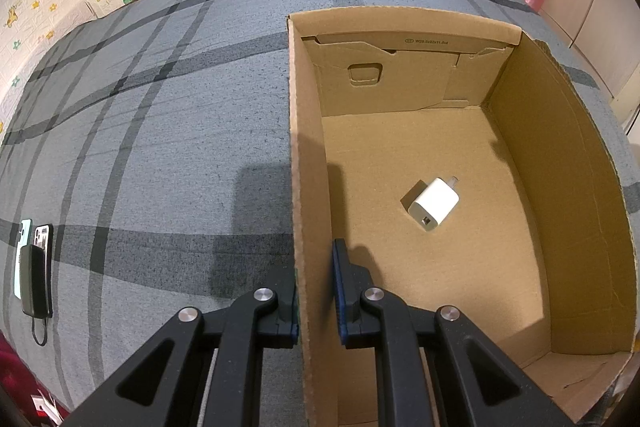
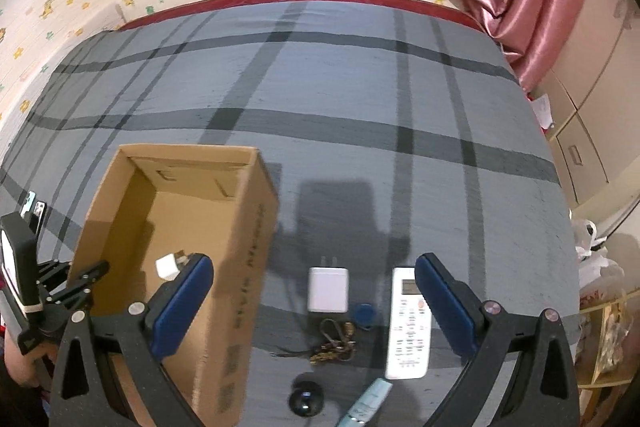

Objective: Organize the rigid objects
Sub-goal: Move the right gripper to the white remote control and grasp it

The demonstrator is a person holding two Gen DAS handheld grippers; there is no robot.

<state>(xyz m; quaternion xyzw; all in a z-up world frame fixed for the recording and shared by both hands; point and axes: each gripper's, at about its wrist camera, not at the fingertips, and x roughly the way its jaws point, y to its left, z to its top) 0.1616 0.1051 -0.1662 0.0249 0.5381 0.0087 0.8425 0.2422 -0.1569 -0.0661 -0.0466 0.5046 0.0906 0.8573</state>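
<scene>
**Left gripper clamps box wall; right gripper spread over loose items**

Black linkages frame the left gripper [image 1: 316,303], its blue pads clenched on the near side wall of the cardboard box [image 1: 560,163], one pad outside and one inside. Inside the box, a small white charger [image 1: 433,203] lies on the floor, apart from every wall.

Over the grey plaid bedcover [image 2: 340,99], the right gripper [image 2: 314,301] is released, fingers [image 2: 444,303] spread wide with nothing between the pads. Below and between them lie a white plug adapter [image 2: 328,289], a blue disc [image 2: 365,315], a bunch of keys [image 2: 334,345] and a white remote control [image 2: 409,323], all just right of the box.
</scene>
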